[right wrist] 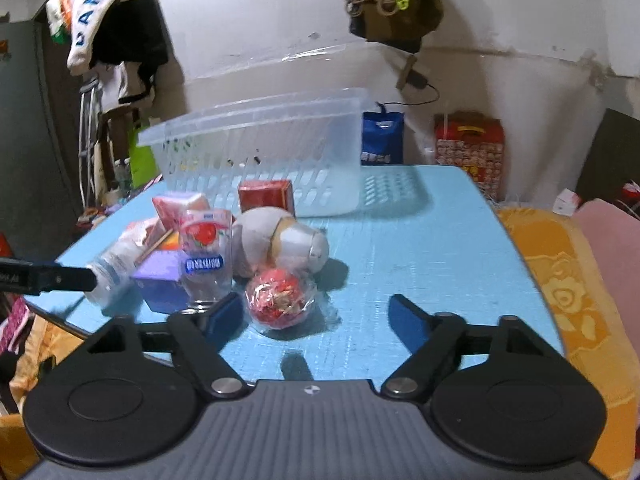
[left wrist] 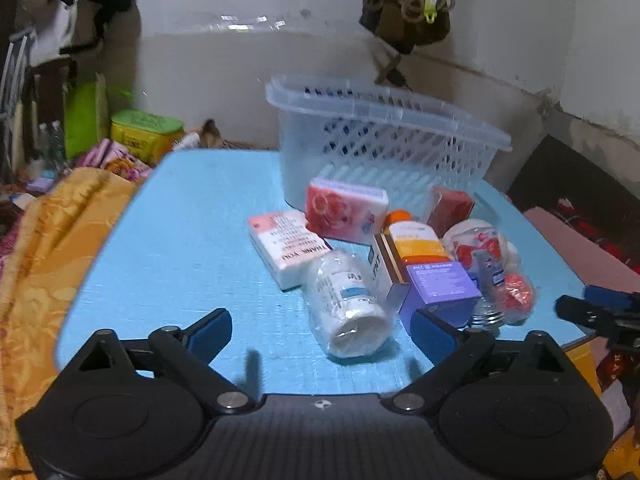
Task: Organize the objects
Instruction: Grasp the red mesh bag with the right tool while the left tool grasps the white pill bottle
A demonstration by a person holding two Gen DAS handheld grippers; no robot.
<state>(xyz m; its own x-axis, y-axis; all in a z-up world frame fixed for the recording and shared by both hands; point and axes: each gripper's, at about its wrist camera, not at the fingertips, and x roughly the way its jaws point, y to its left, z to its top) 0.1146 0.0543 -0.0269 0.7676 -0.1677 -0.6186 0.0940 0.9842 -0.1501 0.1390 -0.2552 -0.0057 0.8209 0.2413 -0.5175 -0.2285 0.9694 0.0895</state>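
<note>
White bottle (left wrist: pixel 347 303) between open left claw (left wrist: pixel 324 330) | right claw (right wrist: pixel 316 320) open

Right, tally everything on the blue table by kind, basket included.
Boxes: 5 (rose box, white box, brown box, purple box, red box)
Bottles: 2 (white bottle, orange bottle)
Glass: 1
Wrapped round things: 2 (red ball, white bundle)
Basket: 1
Total: 11
</note>
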